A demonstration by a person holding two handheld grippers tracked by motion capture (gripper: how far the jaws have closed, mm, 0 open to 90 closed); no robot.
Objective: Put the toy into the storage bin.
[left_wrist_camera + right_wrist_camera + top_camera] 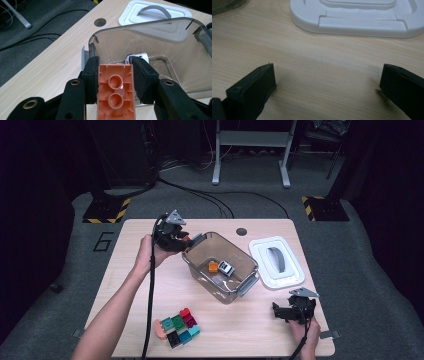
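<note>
table: light wooden table top, carrying everything here.
bin: clear smoky plastic storage bin at the middle, open, with a small orange block and a white toy car on its floor.
lid: white plastic lid with a grey handle lying flat just right of the bin.
pile: loose cluster of red, green, teal, black and salmon building bricks near the front edge, left of centre.
left gripper: left gripper clamped on a salmon-orange plastic brick, hollow underside facing the camera, at the bin's far-left rim.
right gripper: right gripper jaws spread wide, holding nothing, low over bare wood near the lid.
step: carrying a brick to the bin, I judge.
next: move it over the opening, clear of the rim, then release.
</note>
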